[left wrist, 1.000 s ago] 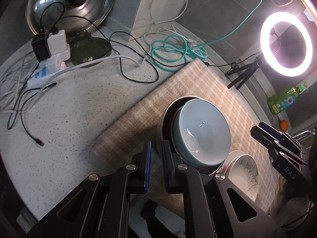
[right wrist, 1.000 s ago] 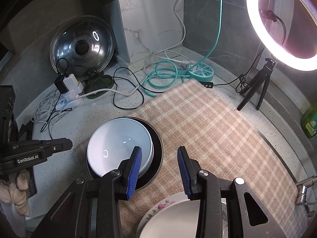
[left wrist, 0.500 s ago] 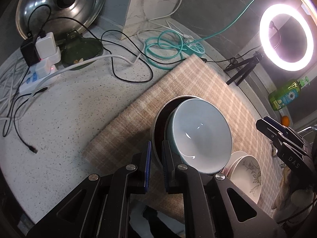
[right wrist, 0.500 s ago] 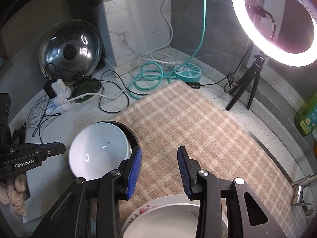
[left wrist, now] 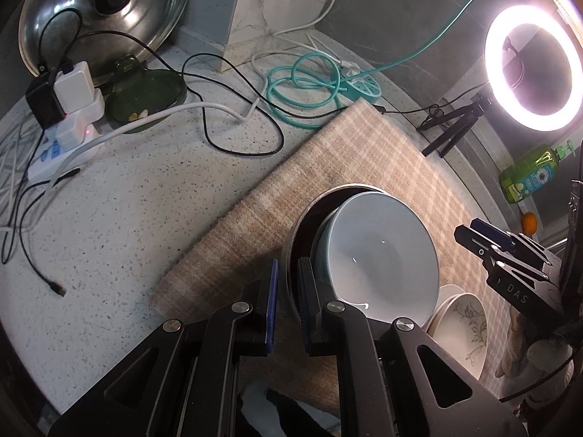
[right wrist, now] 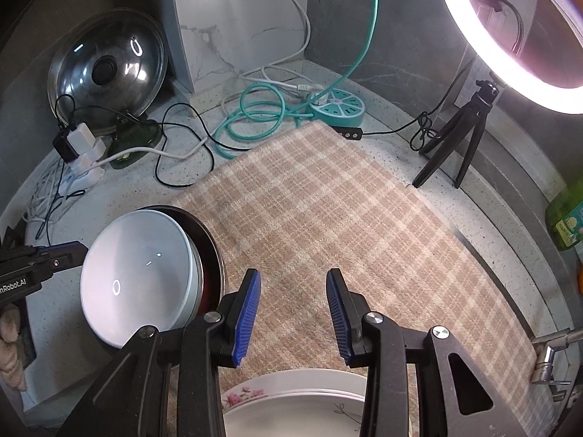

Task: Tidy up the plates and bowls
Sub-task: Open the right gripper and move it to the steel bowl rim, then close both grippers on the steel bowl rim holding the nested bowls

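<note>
only the right wrist view shows the floral plates [right wrist: 291, 406] at 6 o'clock beneath the empty, half-parted right gripper [right wrist: 293, 313]. the left gripper [left wrist: 288, 304] pinches the dark bowl [left wrist: 304, 229] rim, pale blue bowl [left wrist: 379, 258] inside at 1 o'clock.

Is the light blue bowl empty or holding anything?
Empty: the light blue bowl shows only a bare glazed inside with light reflections.

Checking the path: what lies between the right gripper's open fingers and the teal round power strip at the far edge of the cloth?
In the right wrist view, only bare checked cloth lies between the right gripper and the power strip.
</note>
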